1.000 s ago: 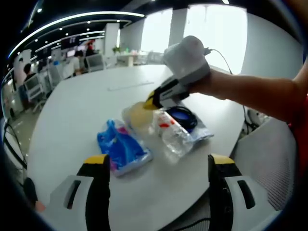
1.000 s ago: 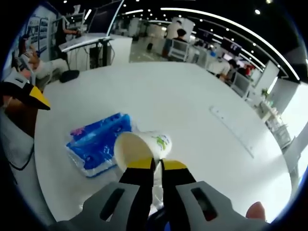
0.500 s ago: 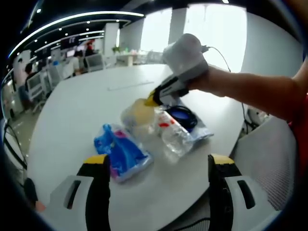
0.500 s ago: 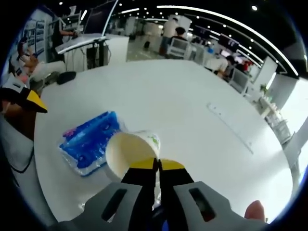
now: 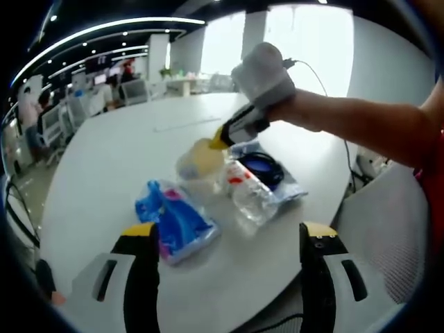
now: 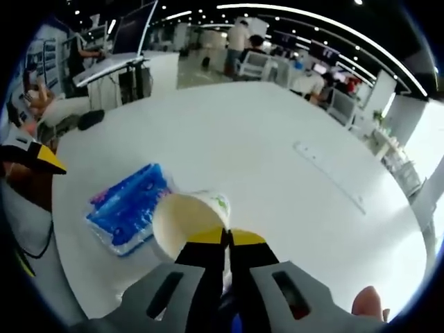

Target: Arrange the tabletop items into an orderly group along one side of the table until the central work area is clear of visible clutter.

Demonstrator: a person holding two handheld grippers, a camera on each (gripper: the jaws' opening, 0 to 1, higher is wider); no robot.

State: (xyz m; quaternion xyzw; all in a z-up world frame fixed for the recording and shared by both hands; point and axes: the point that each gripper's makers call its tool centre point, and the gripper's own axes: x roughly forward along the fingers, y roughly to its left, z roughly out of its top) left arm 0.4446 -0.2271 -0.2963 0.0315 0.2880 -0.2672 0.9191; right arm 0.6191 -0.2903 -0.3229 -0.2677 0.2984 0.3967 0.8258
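A pale paper cup [image 6: 189, 220], round-mouthed with a printed side, was gripped by its thin rim between the closed yellow-tipped jaws of the right gripper [image 6: 223, 237]. The cup was held just beside a soft, crinkled blue tissue pack [image 6: 127, 207] lying on the smooth white round table [image 6: 277, 173]. A clear plastic bottle [image 5: 248, 194] and a dark blue coiled item [image 5: 262, 168] lay close by. The left gripper [image 5: 229, 232] was spread wide, grasping nothing.

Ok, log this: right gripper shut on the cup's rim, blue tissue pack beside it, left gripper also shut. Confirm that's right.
Not quite: the left gripper is open, its jaws wide apart in the left gripper view. The right gripper is shut on the cup rim, blue tissue pack beside it.
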